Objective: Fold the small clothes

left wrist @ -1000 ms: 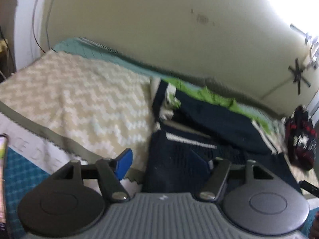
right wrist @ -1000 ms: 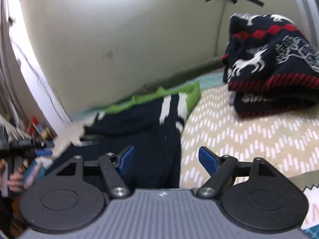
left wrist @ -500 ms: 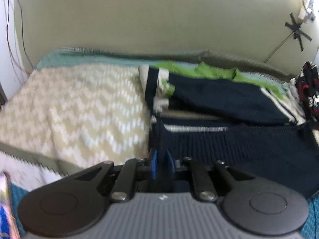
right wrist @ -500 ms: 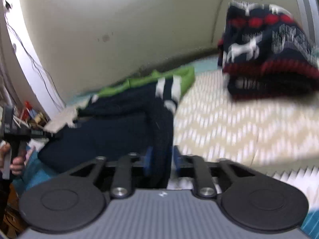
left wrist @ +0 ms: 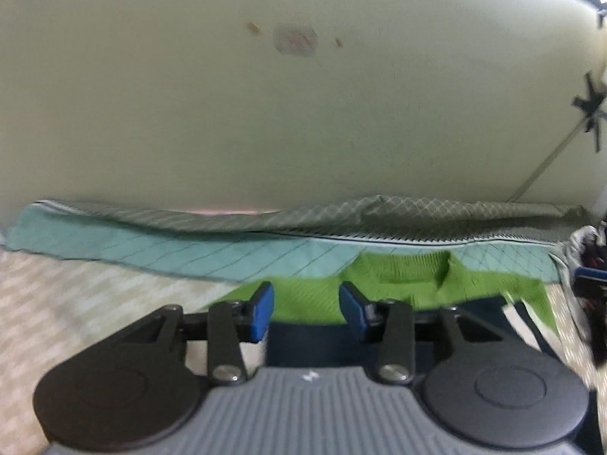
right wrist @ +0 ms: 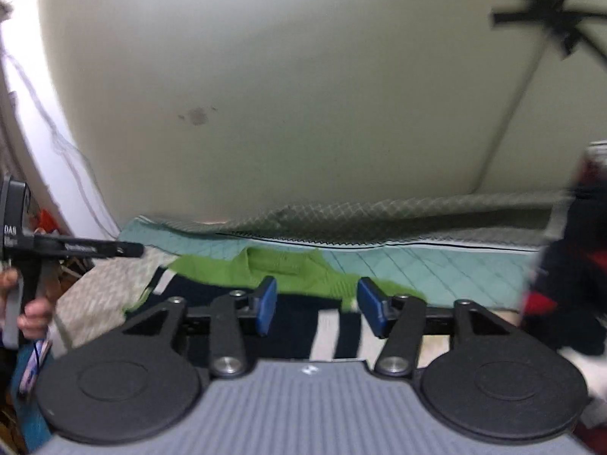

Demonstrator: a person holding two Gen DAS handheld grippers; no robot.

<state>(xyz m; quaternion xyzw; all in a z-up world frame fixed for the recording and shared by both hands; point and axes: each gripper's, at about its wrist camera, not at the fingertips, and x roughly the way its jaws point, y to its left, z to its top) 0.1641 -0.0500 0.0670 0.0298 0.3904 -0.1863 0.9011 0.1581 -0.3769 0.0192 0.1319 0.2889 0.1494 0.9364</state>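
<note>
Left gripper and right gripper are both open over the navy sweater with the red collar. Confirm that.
Not quite. The collar is green, not red, as the left wrist view shows. The rest holds: left gripper and right gripper are both open over the navy sweater.

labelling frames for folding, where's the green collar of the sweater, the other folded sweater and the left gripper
green collar (left wrist: 402,271), left wrist view, on the neckline band.
folded sweater (right wrist: 580,284), right wrist view, on its dark knit side, blurred.
left gripper (left wrist: 305,313), left wrist view, midway between the open blue fingers.
</note>
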